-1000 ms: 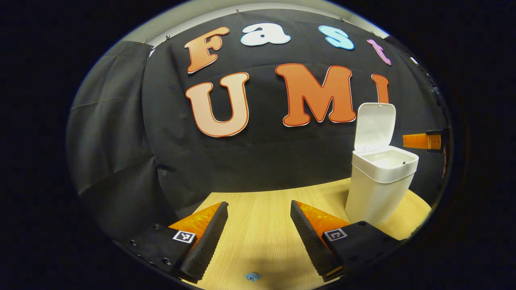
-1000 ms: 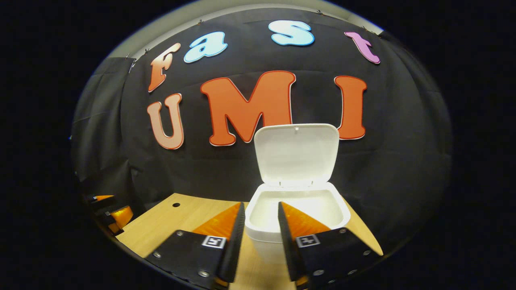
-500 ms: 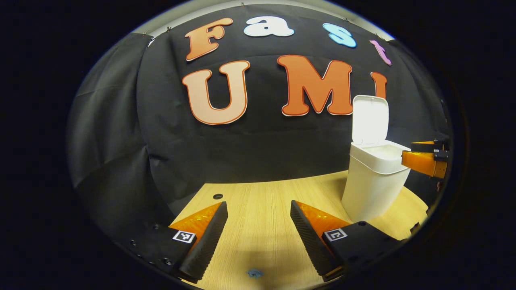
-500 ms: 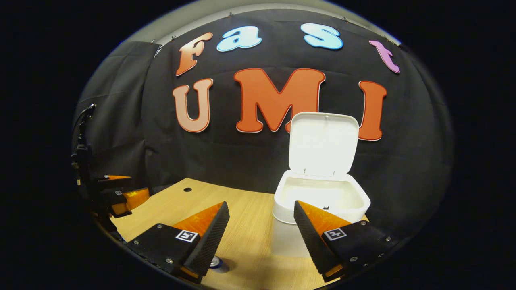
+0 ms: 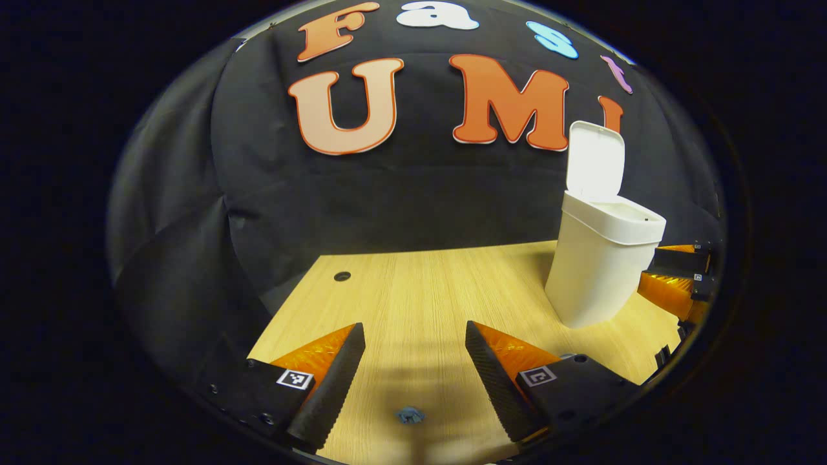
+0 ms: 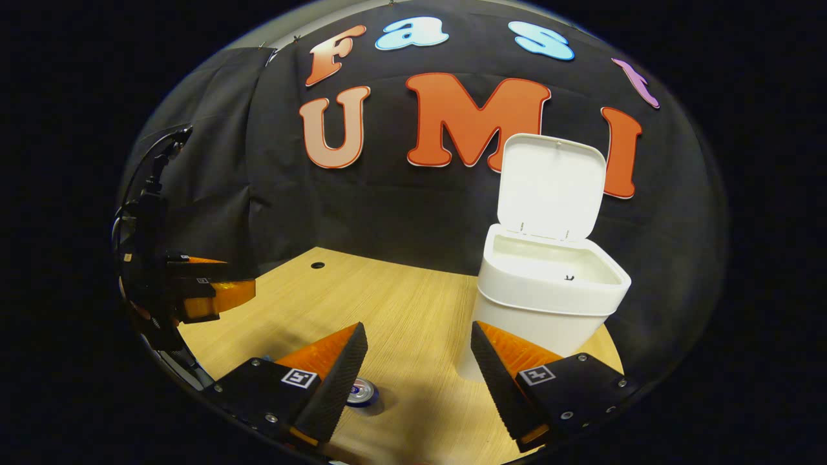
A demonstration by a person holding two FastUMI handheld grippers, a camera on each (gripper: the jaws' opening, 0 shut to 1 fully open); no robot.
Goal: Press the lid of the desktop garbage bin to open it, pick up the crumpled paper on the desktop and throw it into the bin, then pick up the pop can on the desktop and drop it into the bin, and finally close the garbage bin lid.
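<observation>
The white bin (image 6: 549,303) stands on the wooden desk with its lid (image 6: 552,187) hinged upright. My right gripper (image 6: 418,328) hovers open and empty over the desk, in front and to the left of the bin. Below it the pop can (image 6: 362,392) stands on the desk, its top peeking out beside my left finger. In the left gripper view the bin (image 5: 597,271) is at the right, lid (image 5: 596,158) raised. My left gripper (image 5: 413,329) is open over bare desk, holding nothing. The right gripper (image 5: 678,278) shows past the bin; the left gripper (image 6: 200,294) shows at that view's left edge.
A small blue scrap (image 5: 409,415) lies on the desk below my left gripper. A cable hole (image 5: 342,276) sits near the desk's far left corner. The black cloth wall closes off the back. The desk edge runs just right of the bin.
The right gripper's jaws widened, and it drew back from above the bin and sank toward the desk, bringing the can into view. The left gripper tilted downward.
</observation>
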